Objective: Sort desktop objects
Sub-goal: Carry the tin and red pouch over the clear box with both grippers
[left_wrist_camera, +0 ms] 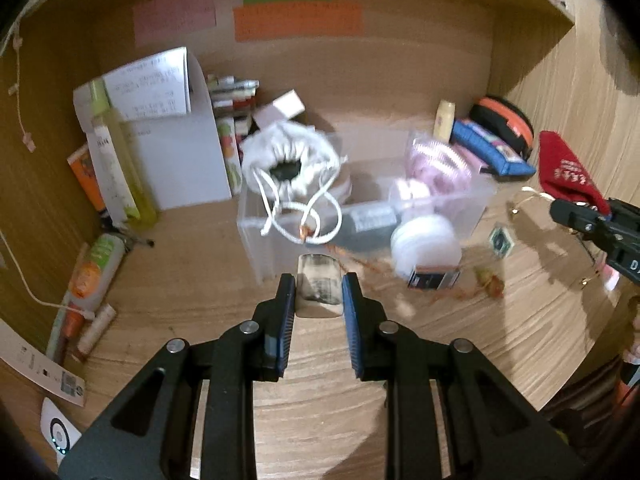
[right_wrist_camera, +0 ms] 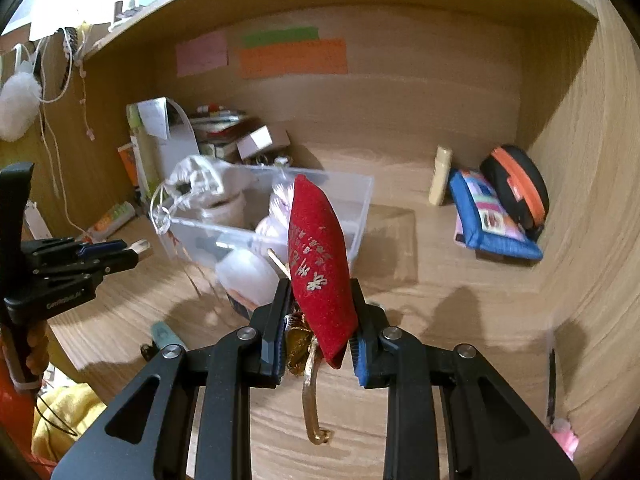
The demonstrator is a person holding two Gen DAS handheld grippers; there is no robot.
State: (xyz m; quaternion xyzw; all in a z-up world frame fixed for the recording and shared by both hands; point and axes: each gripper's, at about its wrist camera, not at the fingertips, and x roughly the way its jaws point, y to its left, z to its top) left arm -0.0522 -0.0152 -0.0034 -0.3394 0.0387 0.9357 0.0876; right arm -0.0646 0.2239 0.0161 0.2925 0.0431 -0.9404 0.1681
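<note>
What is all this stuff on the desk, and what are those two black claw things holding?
Clear plastic bin: one, see-through, mid-desk.
White drawstring pouch: one, at the bin's left end.
Round white pads: one pack, leaning on the bin's front.
Blue zip pouch: one, far right corner.
Black and orange case: one, behind the blue pouch.
Cream bottle: one, upright by the back wall.
Sticky notes: three, pink, green, orange, on the back wall.
Left gripper: black, shut on a small pale block.
Right gripper: black, shut on a red pouch.
</note>
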